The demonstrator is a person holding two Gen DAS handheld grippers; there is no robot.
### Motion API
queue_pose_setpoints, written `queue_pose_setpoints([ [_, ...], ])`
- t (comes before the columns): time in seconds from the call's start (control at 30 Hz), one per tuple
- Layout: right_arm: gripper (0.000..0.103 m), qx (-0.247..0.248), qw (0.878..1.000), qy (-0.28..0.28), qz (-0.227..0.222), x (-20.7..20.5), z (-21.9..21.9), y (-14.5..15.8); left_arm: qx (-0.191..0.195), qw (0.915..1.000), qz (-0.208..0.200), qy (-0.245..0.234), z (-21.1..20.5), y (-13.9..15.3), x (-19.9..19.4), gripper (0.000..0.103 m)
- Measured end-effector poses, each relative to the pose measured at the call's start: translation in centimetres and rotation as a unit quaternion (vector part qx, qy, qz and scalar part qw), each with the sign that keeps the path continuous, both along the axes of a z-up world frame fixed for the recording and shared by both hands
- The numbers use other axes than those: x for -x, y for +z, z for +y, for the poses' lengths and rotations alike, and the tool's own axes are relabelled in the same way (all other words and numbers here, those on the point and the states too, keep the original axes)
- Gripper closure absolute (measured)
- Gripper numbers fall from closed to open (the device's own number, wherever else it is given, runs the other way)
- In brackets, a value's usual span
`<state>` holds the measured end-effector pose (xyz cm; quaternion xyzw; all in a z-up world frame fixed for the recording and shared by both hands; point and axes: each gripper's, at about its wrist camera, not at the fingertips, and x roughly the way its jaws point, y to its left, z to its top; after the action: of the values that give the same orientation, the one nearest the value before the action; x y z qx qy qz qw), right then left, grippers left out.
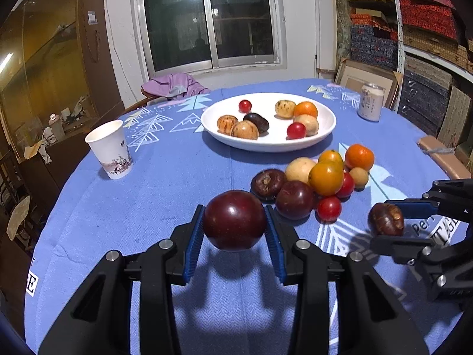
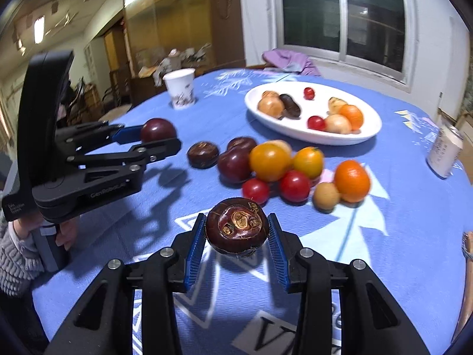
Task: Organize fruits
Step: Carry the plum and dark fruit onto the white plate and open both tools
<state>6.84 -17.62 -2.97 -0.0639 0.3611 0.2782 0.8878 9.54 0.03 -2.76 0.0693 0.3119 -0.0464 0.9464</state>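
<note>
Between left hand-held gripper point(image 1: 235, 224) pads: plum point(image 1: 234, 220), clamped above tablecloth point(image 1: 147, 207).

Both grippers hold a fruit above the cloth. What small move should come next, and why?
Probably carry both toward the plate. The left gripper grips a plum, the right gripper a water chestnut, both lifted, and the plate already holds fruit with bare room.
</note>
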Motion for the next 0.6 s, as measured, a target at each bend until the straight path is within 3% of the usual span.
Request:
queue_pose_setpoints([
  [0.2,0.061,-0.024,0.999,-0.026,-0.014,-1.5,-2.3,2.6,-0.007,0.9996,-0.026,0.0,-0.3,2.8,-1.5,0.064],
  [0.4,0.061,-0.023,0.996,-0.061,-0.057,-4.6,-4.2,7.2,-0.012,0.9984,-0.056,-0.006,-1.9,6.0,-4.9,0.064],
  [0.6,0.061,-0.045,0.992,-0.09,-0.076,-9.3,-5.2,9.7,0.0,0.9986,-0.052,-0.012,-3.5,6.9,-9.7,0.064],
])
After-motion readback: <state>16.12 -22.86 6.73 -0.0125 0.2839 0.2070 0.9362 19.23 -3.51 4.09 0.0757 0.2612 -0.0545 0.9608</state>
